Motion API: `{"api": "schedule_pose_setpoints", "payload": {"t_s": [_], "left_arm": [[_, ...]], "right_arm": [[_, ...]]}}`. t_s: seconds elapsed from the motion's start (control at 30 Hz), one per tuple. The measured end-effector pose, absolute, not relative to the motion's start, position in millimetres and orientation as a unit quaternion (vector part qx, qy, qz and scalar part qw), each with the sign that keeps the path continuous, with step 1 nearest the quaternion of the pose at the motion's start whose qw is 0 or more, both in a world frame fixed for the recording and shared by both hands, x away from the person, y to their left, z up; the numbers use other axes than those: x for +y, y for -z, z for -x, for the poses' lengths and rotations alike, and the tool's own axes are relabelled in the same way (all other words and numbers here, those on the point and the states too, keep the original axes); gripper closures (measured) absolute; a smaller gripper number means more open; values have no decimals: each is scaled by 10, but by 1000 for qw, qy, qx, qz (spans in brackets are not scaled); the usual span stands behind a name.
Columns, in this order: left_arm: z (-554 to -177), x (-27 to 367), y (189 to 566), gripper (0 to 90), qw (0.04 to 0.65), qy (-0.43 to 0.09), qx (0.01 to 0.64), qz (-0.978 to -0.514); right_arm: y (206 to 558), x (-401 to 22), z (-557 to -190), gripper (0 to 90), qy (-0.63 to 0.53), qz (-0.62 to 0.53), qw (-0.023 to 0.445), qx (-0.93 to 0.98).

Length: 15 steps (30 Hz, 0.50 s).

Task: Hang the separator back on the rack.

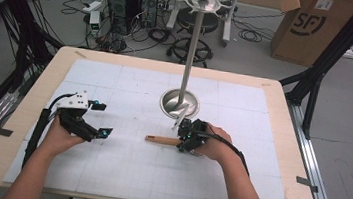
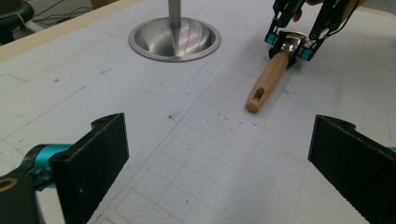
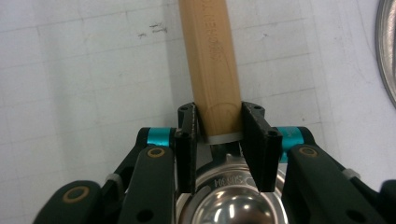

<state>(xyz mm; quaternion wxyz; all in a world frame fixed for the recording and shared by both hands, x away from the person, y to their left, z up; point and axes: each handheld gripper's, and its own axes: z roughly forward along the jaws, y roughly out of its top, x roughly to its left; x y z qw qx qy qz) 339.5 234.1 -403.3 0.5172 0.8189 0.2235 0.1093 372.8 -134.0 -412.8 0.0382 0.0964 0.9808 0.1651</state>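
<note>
Ladle clamped in your right tongs

Your right tongs [image 1: 185,142] are clenched on the ladle [image 1: 165,140], which lies flat on the white mat [image 1: 120,173] near the middle of the table [image 1: 285,99]. In the right gripper view the two black jaws press on either side of the wooden handle [image 3: 215,70], right where the wood meets the metal collar, and the steel bowl [image 3: 233,205] sits just under the jaws, close to the camera. The handle runs straight away from the tongs along the mat; in the high view it points to the left, toward your other hand. Its far end has a slot cut through it, plain in the left gripper view [image 2: 256,99].

Your left tongs [image 1: 99,119] are released. Their jaws stand wide apart with nothing between them, held low over the mat on the left side of the table and aimed toward the ladle, well apart from it. Your left hand [image 1: 62,134] wraps the gripper body from below.

Just beyond the right tongs stands the rack [image 1: 190,46], a steel pole rising from a round dished base [image 1: 179,102] on the mat, with a ring of hooks and a ball on top. The base sits near the ladle, behind it. You can see its rim at the right edge of the right gripper view [image 3: 386,51].
</note>
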Motion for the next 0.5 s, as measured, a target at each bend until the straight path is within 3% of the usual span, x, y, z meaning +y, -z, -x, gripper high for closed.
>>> {"api": "schedule_pose_setpoints", "payload": {"t_s": [0.5], "left_arm": [[-3402, 2352, 4036, 57, 517, -109, 224, -819]], "right_arm": [[4065, -1329, -3682, 692, -186, -87, 51, 977]]}}
